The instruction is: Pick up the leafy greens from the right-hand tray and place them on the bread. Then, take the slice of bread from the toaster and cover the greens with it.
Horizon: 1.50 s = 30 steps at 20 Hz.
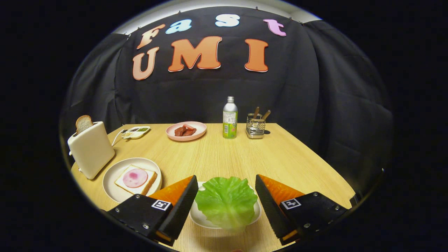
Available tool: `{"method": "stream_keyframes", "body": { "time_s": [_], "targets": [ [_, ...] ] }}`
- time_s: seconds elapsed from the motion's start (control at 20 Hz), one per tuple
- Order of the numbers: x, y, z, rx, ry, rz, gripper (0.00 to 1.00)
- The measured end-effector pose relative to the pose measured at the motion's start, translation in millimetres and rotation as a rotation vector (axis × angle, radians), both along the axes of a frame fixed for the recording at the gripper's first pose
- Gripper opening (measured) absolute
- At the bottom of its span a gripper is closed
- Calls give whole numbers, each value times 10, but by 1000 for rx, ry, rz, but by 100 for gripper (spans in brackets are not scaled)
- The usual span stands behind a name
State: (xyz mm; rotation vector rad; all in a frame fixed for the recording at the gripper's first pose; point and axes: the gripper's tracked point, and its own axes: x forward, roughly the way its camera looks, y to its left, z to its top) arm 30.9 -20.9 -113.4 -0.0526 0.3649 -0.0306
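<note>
My gripper (pixel 226 199) fingers are spread wide with the leafy greens (pixel 226 203) between them on their tray (pixel 199 217), apparently untouched, while the bread (pixel 135 179) lies ahead-left and the toaster (pixel 91 148) beyond it.

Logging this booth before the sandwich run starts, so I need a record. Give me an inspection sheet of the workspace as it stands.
Surface: wooden table, flat and dry-looking.
Job's things: lettuce leaf on a white dish between the fingers; bread slice topped with ham on a plate; second bread slice standing up out of the toaster.
Clutter: pink plate with meat, bottle, wire utensil holder, small divided dish, all along the far edge.
Grippers: gripper open, fingers either side of the lettuce, not pressing it.
Cables: toaster's white cord running back towards the divided dish.
Surroundings: black cloth wall.
</note>
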Motion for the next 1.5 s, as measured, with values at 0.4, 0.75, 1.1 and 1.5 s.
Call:
{"method": "stream_keyframes", "body": {
  "time_s": [0.4, 0.75, 1.1, 1.5],
  "targets": [
    [62, 12, -439, 24, 154, -1, 99],
    [64, -20, -705, 68, 244, -21, 99],
    [65, -46, -777, 53, 265, -23, 99],
    [67, -22, -829, 17, 264, -8, 71]
  ]
}}
